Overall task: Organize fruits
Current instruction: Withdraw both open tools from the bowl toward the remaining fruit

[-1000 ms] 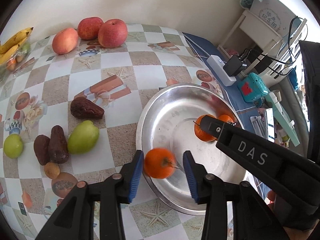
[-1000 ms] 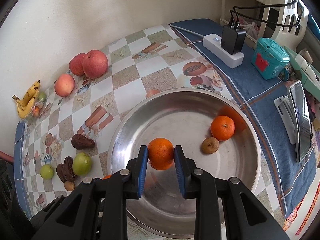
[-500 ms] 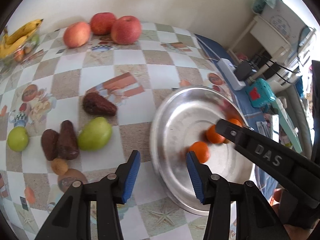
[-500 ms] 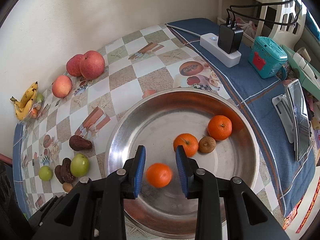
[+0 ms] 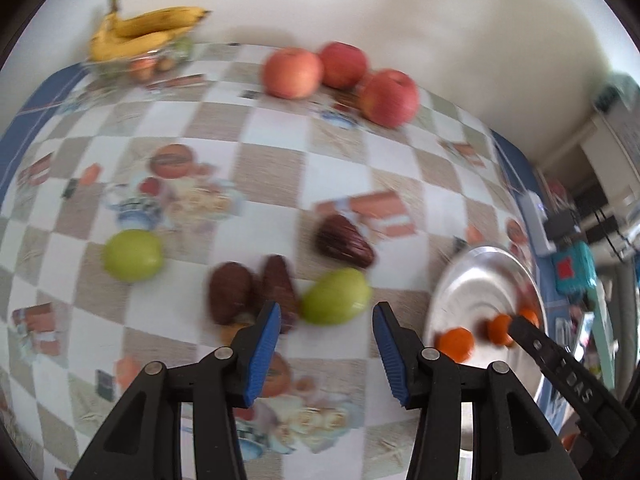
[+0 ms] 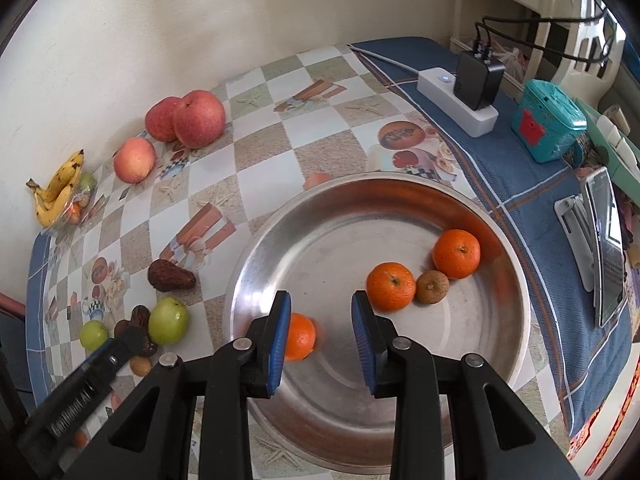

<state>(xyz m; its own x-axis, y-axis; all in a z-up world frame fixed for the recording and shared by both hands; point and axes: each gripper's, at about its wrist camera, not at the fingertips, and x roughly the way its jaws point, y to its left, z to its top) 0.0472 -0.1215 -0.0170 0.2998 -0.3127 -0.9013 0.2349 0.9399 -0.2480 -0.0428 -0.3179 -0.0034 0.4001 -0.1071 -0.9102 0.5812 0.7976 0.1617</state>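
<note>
The right gripper [image 6: 320, 332] hangs over the near left part of the steel basin [image 6: 516, 300], jaws spread wide with nothing between the pads. An orange [image 6: 300, 336] lies on the basin floor just beside the left blue pad, partly hidden by it and a little blurred. Right of centre in the right wrist view sit a second orange [image 6: 391, 286], its stem end facing up toward the camera, a small brown fruit [image 6: 433, 287] touching it, and a third orange [image 6: 456, 254] against the basin's far right wall, stem mark also up.

The left gripper [image 5: 326, 332] is open just as wide and empty, aimed at the checked tablecloth [image 5: 260, 168] left of the basin [image 5: 472, 280]. Between and just above its pads lies a green pear-shaped fruit [image 5: 336, 297], long axis running left to right across the frame. Two dark brown fruits [image 5: 230, 294] stand side by side to its left with their long axes pointing up the frame; a third [image 5: 344, 242] lies above, tilted down to the right. A round green fruit [image 5: 133, 255] sits well to the left.

The left view is motion-blurred and shows the bananas [image 5: 144, 34] at upper left and three apples [image 5: 292, 73] at top centre, large. Only the right view shows the basin's whole interior, the white power strip [image 6: 460, 108] and the teal box [image 6: 548, 120] at upper right.
</note>
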